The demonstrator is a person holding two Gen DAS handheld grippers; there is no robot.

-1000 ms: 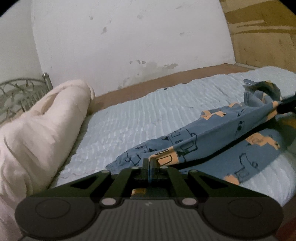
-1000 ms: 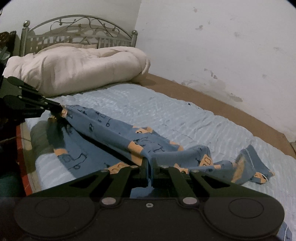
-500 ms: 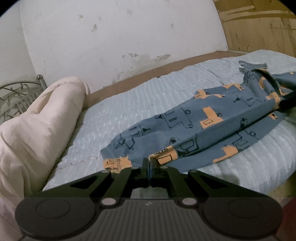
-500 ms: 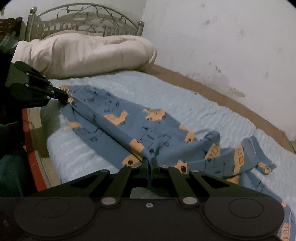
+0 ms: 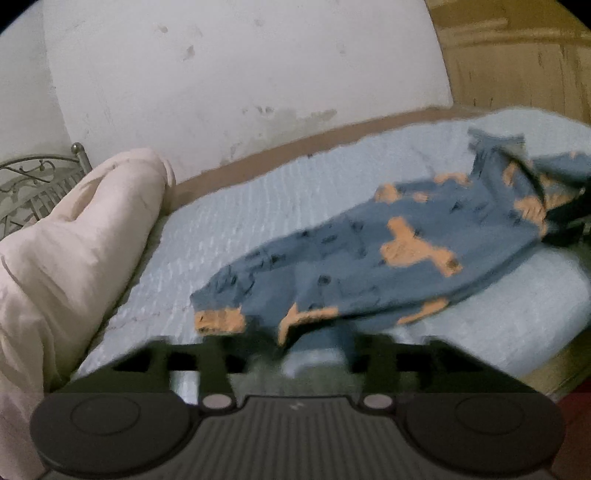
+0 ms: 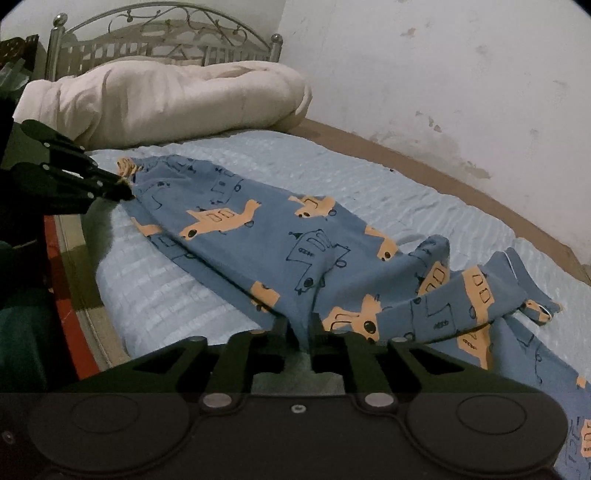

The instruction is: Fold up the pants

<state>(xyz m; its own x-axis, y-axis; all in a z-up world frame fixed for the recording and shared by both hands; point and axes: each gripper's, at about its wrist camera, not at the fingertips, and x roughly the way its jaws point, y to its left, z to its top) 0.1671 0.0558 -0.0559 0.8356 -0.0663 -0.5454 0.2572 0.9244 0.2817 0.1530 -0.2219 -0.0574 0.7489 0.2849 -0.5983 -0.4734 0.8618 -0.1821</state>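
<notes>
The blue pants (image 6: 295, 243) with orange vehicle prints lie spread along the near edge of the light blue bed (image 6: 332, 173), legs bunched at the right. They also show, blurred, in the left wrist view (image 5: 369, 258). My left gripper (image 5: 288, 350) has its jaws apart, with the waistband corner lying just ahead of it; in the right wrist view (image 6: 123, 184) its tips still touch that corner. My right gripper (image 6: 299, 332) has its jaws slightly apart with a fold of the pants between them.
A rolled cream duvet (image 6: 166, 99) lies at the head of the bed before a metal headboard (image 6: 162, 33). A white wall (image 6: 443, 74) runs along the far side. The bed's near edge drops to a red and green floor (image 6: 62, 280).
The pants went from hanging stretched between both grippers to lying flat on the bed. The left jaws opened from shut; the right jaws parted slightly.
</notes>
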